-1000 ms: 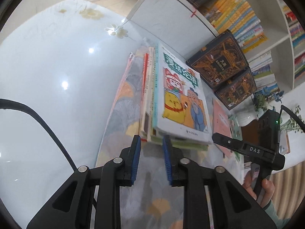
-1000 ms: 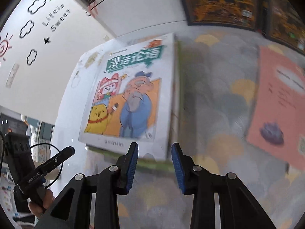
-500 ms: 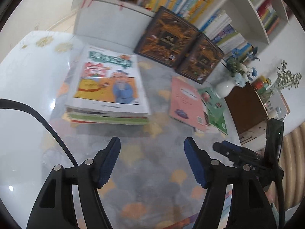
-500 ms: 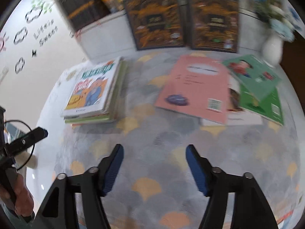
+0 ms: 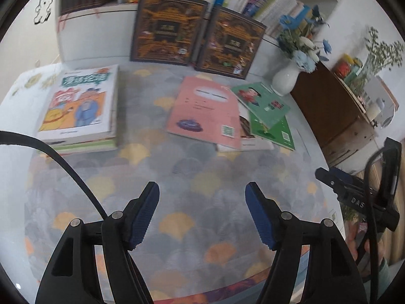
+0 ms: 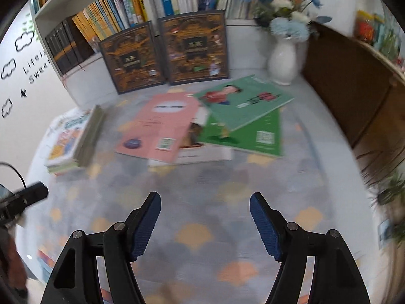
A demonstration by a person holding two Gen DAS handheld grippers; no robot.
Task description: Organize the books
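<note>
A stack of books topped by a cartoon-cover book lies at the left of the patterned cloth. To its right several loose books overlap: a pink book, a light green book and a darker green one under it. My left gripper is open over bare cloth, well short of the books, nothing between its jaws. My right gripper is open too, empty, near the cloth's front.
Two dark ornate books lean against a white bookshelf full of upright books. A white vase with blue flowers stands at the back right beside a brown cabinet. The other gripper shows at the right edge.
Both grippers have drawn back from the cartoon-book stack and risen, and both have opened wide. The loose pink and green books have come into view on the right.
</note>
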